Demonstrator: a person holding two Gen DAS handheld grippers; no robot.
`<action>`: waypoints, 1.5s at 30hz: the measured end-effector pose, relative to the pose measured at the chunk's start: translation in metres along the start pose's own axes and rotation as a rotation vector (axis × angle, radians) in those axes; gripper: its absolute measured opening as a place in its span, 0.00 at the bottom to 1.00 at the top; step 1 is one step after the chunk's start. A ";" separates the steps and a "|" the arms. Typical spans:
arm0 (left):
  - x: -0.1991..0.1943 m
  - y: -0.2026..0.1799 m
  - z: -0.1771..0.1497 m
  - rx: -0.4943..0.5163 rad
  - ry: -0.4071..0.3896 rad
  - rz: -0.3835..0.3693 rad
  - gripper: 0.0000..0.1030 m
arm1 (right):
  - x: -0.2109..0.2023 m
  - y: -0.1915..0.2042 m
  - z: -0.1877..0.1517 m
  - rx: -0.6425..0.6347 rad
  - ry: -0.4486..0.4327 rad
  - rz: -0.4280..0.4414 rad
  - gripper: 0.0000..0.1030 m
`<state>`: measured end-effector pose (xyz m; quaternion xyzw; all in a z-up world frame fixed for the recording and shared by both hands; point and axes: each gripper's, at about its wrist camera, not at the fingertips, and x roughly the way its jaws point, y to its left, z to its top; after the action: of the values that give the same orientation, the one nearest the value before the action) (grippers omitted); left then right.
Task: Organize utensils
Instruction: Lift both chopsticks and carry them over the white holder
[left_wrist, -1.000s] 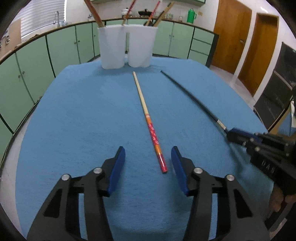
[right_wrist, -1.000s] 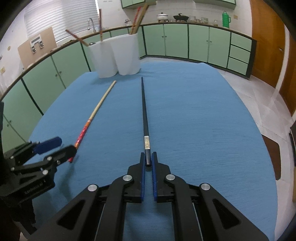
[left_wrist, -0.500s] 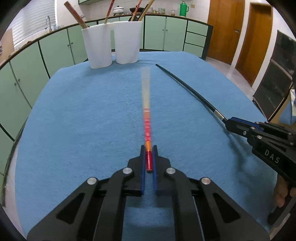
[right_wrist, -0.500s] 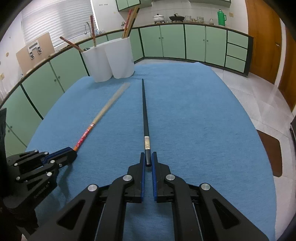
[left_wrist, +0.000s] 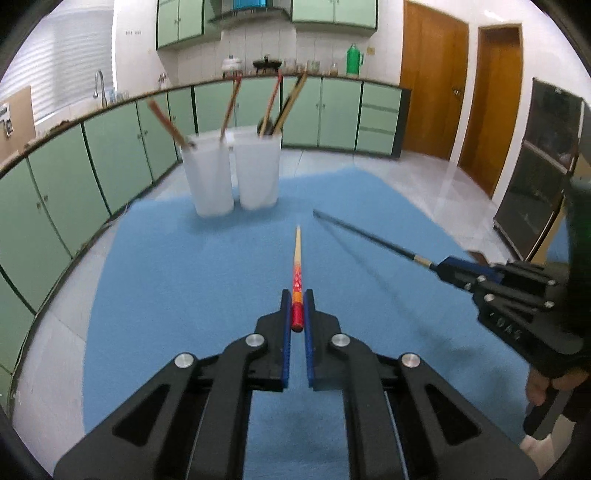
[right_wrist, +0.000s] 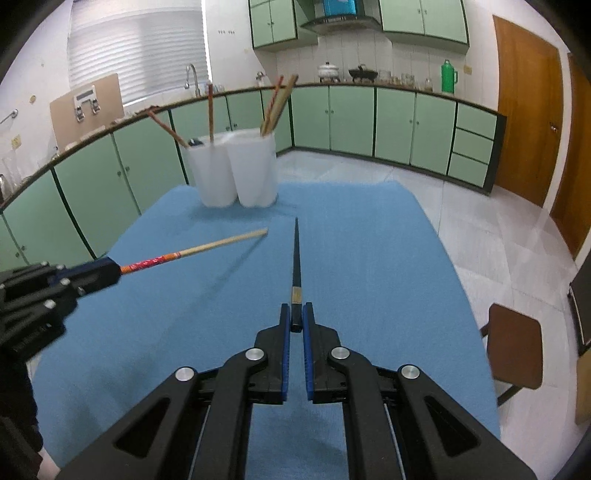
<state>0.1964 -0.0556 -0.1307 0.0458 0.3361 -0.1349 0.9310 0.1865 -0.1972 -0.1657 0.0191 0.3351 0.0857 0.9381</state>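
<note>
My left gripper (left_wrist: 297, 308) is shut on the red end of a red-and-wood chopstick (left_wrist: 297, 258) and holds it lifted above the blue table (left_wrist: 177, 280), tip pointing at two white holders (left_wrist: 232, 175). My right gripper (right_wrist: 296, 320) is shut on the end of a black chopstick (right_wrist: 295, 254), also lifted and pointing at the holders (right_wrist: 236, 171). Each gripper shows in the other's view: the right one (left_wrist: 448, 267) at the right, the left one (right_wrist: 110, 269) at the left. The holders carry several chopsticks.
The holders stand at the table's far edge. Green cabinets (left_wrist: 74, 177) and a counter run behind it. A brown stool (right_wrist: 517, 343) stands on the floor to the table's right. Wooden doors (left_wrist: 432, 81) are at the far right.
My left gripper closed on the red chopstick's end. Both grippers have since risen, lifting both chopsticks off the table with their tips toward the holders.
</note>
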 end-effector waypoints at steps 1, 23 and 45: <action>-0.008 0.000 0.006 0.001 -0.022 -0.001 0.05 | -0.003 0.000 0.003 0.003 -0.008 0.005 0.06; -0.071 0.010 0.076 0.035 -0.222 -0.022 0.05 | -0.049 0.009 0.099 -0.025 -0.081 0.121 0.06; -0.084 0.044 0.139 0.054 -0.376 0.011 0.05 | -0.071 0.039 0.203 -0.140 -0.178 0.202 0.06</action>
<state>0.2325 -0.0191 0.0298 0.0466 0.1523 -0.1447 0.9766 0.2557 -0.1669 0.0396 -0.0055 0.2402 0.2006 0.9498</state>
